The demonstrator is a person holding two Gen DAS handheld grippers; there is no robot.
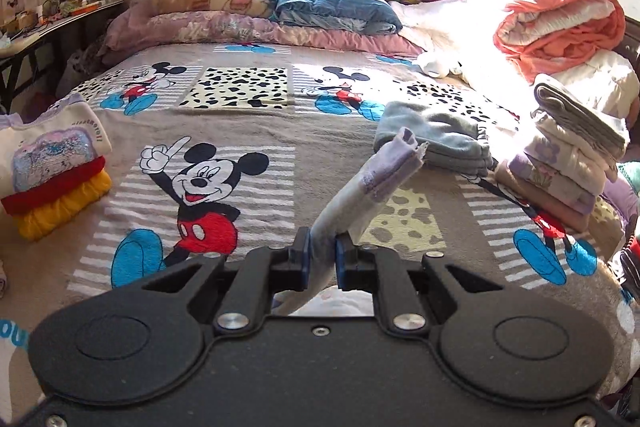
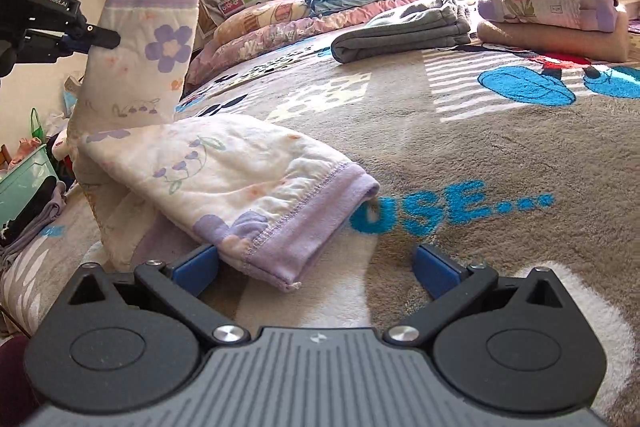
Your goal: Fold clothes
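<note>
While your two grippers work over the bed, this is how things stand:

Left gripper [image 1: 322,253]: your fingers are clamped on one leg of the floral trousers [image 2: 224,171]; that leg stands up from the jaws, lilac cuff uppermost, clear of the blanket [image 1: 280,131].

Right gripper [image 2: 316,267]: your blue pads [image 2: 436,269] are spread wide and hold nothing; they sit low over the blanket on either side of the other leg's lilac cuff [image 2: 308,223], the left pad touching or just beside it, the right pad apart from it.

Trousers: one leg lies flat on the blanket, cuff towards your right gripper; the other is raised at the left of the right wrist view.

Grey folded garment [image 1: 436,139]: on the blanket, beyond the trousers.

Tall folded pile [image 1: 572,155]: to the right, near the grey garment.

Small pile [image 1: 56,179]: at the left edge, white over red over yellow.

Pillows [image 1: 224,15]: at the head of the bed.
</note>
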